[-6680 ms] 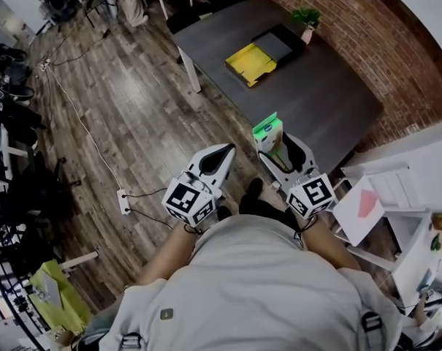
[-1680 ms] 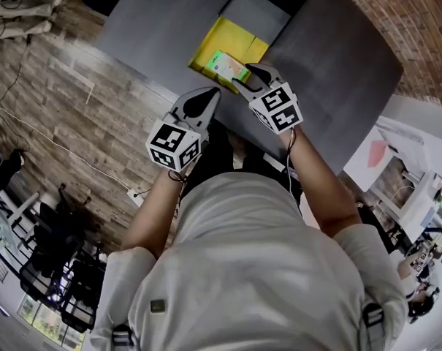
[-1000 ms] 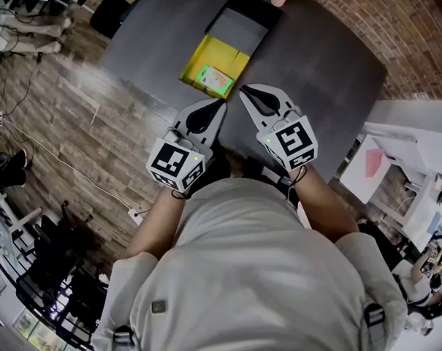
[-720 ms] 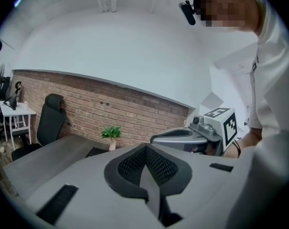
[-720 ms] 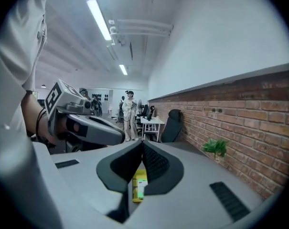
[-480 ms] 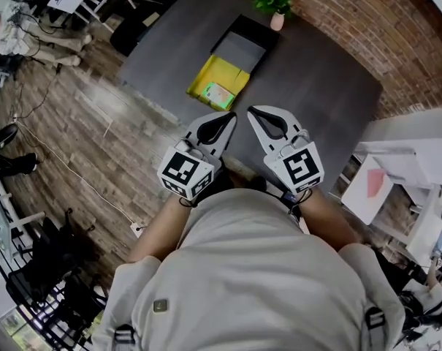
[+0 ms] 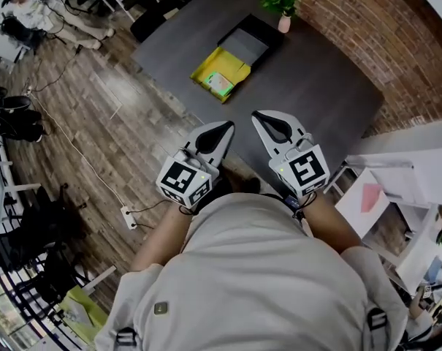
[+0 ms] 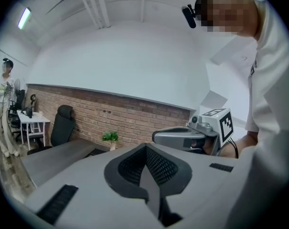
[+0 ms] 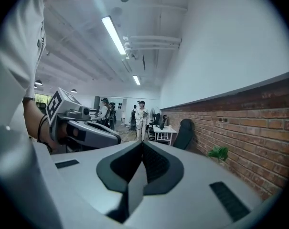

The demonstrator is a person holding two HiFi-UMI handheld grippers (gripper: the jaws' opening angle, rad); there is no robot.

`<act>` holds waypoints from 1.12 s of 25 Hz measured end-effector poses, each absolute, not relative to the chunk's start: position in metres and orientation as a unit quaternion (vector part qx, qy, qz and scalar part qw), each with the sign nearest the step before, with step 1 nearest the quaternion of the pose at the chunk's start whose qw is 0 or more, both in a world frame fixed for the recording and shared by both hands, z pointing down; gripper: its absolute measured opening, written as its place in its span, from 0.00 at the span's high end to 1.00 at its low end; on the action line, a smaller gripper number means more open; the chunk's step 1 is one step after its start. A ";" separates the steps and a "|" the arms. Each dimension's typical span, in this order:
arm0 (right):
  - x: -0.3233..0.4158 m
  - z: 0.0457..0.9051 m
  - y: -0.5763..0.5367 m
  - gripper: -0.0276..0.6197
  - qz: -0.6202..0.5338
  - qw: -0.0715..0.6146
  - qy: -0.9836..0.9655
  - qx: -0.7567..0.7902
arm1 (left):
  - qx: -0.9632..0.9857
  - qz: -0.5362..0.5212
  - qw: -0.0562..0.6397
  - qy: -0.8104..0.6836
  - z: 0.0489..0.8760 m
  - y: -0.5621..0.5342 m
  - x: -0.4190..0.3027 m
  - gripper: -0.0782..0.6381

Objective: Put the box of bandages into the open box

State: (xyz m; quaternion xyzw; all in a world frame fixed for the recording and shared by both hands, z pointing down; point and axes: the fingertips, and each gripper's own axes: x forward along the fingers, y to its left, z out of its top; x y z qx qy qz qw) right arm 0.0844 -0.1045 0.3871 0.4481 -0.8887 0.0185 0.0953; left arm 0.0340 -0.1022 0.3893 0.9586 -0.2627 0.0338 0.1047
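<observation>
Found the box of bandages (image 7: 220, 83) lying flat inside the yellow tray of the open box (image 7: 237, 57), green-and-white face up, close to the tray's nearer edge. Placed the open box toward the far side of the dark counter (image 7: 319, 86), with its dark lid (image 7: 251, 44) folded back beyond the tray and a small potted plant (image 7: 282, 6) behind that. Saw nothing touching either box.

Read the left gripper (image 7: 222, 129) as fully closed: jaws pressed tip to tip in the left gripper view, nothing between them. Read the right gripper (image 7: 263, 117) the same way: jaws together and empty. Spotted both side by side close to the person's body, about the near edge of the counter and well apart from the open box, each pointing roughly level toward the brick wall rather than down at the counter.

Judged the placing step done: box of bandages inside the tray, let go, resting on its own. Judged little or nothing left of the task as worded. Noted the lid open, though closing it formed no part of the task sentence. Could not tell from the head view whether the box of bandages sat quite square in the tray; looked slightly askew, yet wholly within the yellow walls.
</observation>
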 end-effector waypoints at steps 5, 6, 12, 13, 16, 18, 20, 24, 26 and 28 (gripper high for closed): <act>0.077 0.382 -0.084 0.92 0.001 0.083 -0.903 0.421 | 0.949 0.037 0.100 -0.295 0.387 -0.074 0.020 0.87; 0.076 0.381 -0.082 0.92 -0.001 0.080 -0.905 0.419 | 0.948 0.037 0.098 -0.301 0.385 -0.071 0.017 0.87; 0.064 0.372 -0.069 0.92 -0.017 0.061 -0.910 0.409 | 0.943 0.037 0.078 -0.323 0.374 -0.059 -0.007 0.87; 0.062 0.370 -0.066 0.92 -0.018 0.060 -0.909 0.411 | 0.943 0.036 0.075 -0.323 0.373 -0.057 -0.011 0.87; 0.056 0.366 -0.057 0.92 -0.018 0.060 -0.906 0.419 | 0.943 0.030 0.071 -0.324 0.368 -0.050 -0.023 0.87; 0.054 0.367 -0.053 0.92 -0.015 0.060 -0.903 0.425 | 0.946 0.028 0.067 -0.317 0.365 -0.045 -0.026 0.87; 0.051 0.366 -0.046 0.92 -0.015 0.061 -0.899 0.434 | 0.949 0.026 0.065 -0.308 0.363 -0.039 -0.030 0.87; 0.034 0.359 -0.025 0.92 -0.019 0.061 -0.893 0.446 | 0.951 0.022 0.062 -0.301 0.358 -0.024 -0.053 0.87; 0.026 0.358 -0.013 0.92 -0.020 0.062 -0.889 0.453 | 0.953 0.021 0.062 -0.296 0.357 -0.014 -0.064 0.87; 0.018 0.358 0.000 0.92 -0.023 0.062 -0.886 0.459 | 0.955 0.019 0.061 -0.291 0.354 -0.003 -0.075 0.87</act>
